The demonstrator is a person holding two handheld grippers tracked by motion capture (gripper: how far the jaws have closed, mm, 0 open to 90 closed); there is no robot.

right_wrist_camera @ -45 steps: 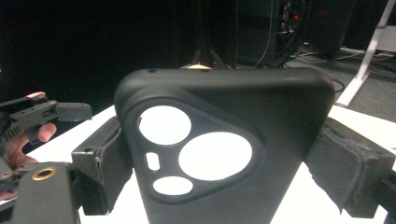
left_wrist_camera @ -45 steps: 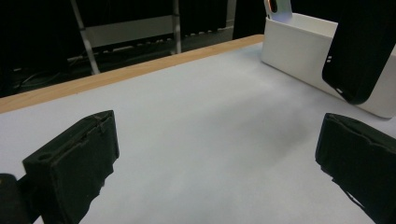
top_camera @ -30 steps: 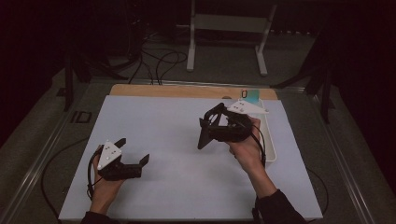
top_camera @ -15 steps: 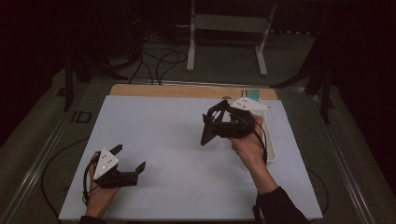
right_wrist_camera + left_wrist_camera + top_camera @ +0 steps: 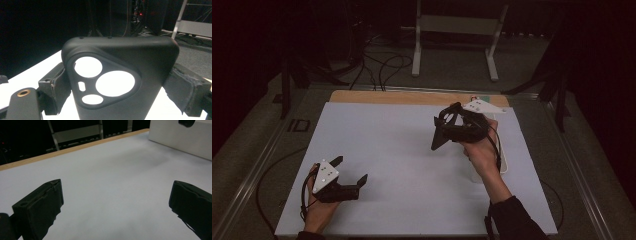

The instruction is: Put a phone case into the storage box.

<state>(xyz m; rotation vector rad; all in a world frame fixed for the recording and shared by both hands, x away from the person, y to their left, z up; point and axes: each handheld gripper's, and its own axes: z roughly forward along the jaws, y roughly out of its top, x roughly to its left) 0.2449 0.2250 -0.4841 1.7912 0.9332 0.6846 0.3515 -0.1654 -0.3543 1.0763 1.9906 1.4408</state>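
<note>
I can read no text, label, brand, number or sign in any of my views. The black phone case in front of my right gripper camera carries no lettering that I can make out, and the white sheet on the desk is blank.

You're in a dim lab or recording studio — beyond the white-topped table, cables sprawl over the floor beside a metal stand — surrounded by darkness.
</note>
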